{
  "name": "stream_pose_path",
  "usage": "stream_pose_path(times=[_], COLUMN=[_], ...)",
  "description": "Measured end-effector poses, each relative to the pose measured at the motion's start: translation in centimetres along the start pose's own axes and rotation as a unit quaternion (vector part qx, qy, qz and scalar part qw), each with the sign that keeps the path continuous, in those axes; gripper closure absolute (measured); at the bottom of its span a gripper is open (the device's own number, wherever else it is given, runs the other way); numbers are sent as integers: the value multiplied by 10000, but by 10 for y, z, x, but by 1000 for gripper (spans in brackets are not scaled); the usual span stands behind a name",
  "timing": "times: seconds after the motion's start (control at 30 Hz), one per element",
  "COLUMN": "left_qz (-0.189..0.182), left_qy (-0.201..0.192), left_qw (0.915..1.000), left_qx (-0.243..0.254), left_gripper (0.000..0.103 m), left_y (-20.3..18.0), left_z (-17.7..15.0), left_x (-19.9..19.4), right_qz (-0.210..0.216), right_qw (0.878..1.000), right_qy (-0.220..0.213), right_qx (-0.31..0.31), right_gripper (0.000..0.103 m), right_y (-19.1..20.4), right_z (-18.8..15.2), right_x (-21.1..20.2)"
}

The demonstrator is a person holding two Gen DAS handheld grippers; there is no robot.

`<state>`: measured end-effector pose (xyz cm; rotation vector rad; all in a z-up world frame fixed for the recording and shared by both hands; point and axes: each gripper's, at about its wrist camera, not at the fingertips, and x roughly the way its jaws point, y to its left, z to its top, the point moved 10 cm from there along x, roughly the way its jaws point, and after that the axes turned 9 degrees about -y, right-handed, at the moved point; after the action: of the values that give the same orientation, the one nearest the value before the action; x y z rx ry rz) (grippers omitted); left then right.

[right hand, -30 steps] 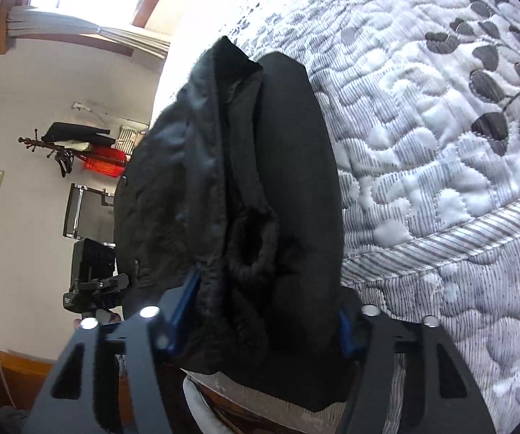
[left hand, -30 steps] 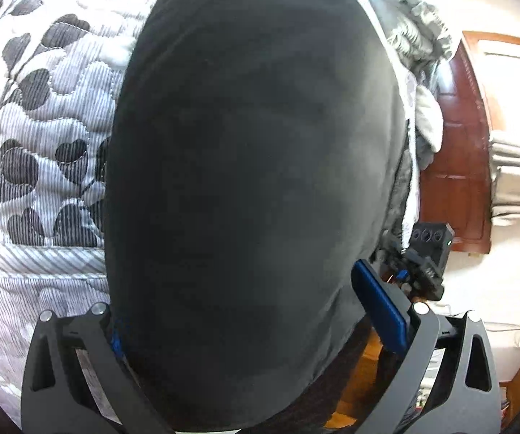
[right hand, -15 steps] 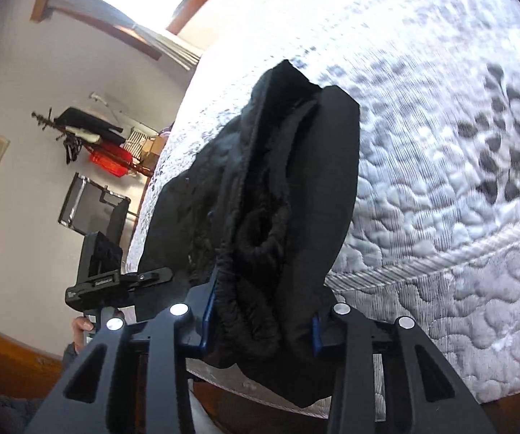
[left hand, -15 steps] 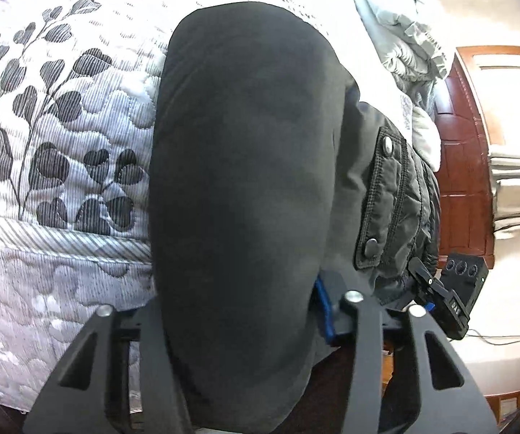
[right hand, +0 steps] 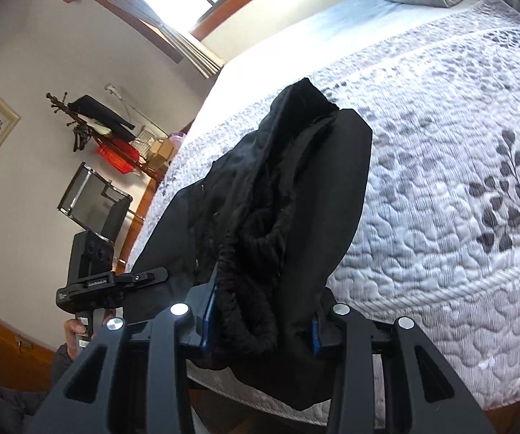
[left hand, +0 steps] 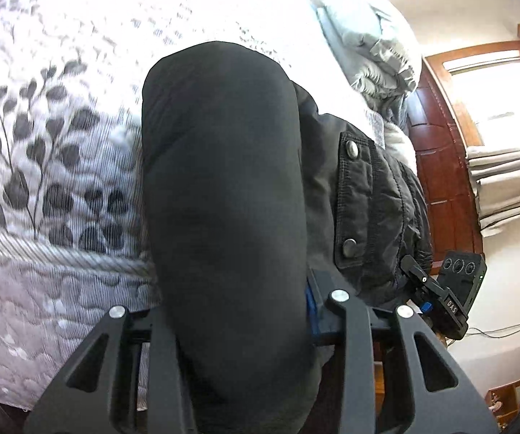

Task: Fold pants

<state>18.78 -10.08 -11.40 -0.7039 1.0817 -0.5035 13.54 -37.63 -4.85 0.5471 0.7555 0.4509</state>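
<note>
Black pants [left hand: 223, 195] held at the near edge of the bed [left hand: 54, 166], draped from its quilt. Left hand-held gripper [left hand: 234, 311], jaws closing, clamps the smooth folded end; right hand-held gripper [right hand: 260, 325] clenches the bunched waistband [right hand: 256, 253]. Grey duvet [left hand: 368, 36] lies at the bed's far end.

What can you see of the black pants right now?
The black pants are a thick bundle of matte fabric, smooth on the left side. The right end shows a gathered, ribbed waistband opening; a flap with two metal snaps shows too. The left gripper is closing on one end, and the right gripper clamps the waistband end. They hang at the edge of the quilted bedspread, part draping below it.
</note>
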Motion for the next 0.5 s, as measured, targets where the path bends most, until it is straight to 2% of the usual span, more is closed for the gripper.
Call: stream_pose_path(times=[0.27, 0.4, 0.5], left_qz=[84, 246, 351], left_qy=[-442, -635, -640], left_qw=[9988, 9974, 9970], left_qx=[201, 250, 238], left_gripper=[68, 68, 68], left_y=[-16, -12, -4], left_z=[56, 92, 114], left_x=[-8, 2, 13], right_qz=[132, 178, 156], right_qw=[9995, 9996, 9998], right_qy=[-197, -150, -52], right_qx=[-205, -137, -57], right_gripper=[65, 65, 65], right_y=[14, 11, 4], right_z=[50, 76, 91], right_x=[24, 53, 79])
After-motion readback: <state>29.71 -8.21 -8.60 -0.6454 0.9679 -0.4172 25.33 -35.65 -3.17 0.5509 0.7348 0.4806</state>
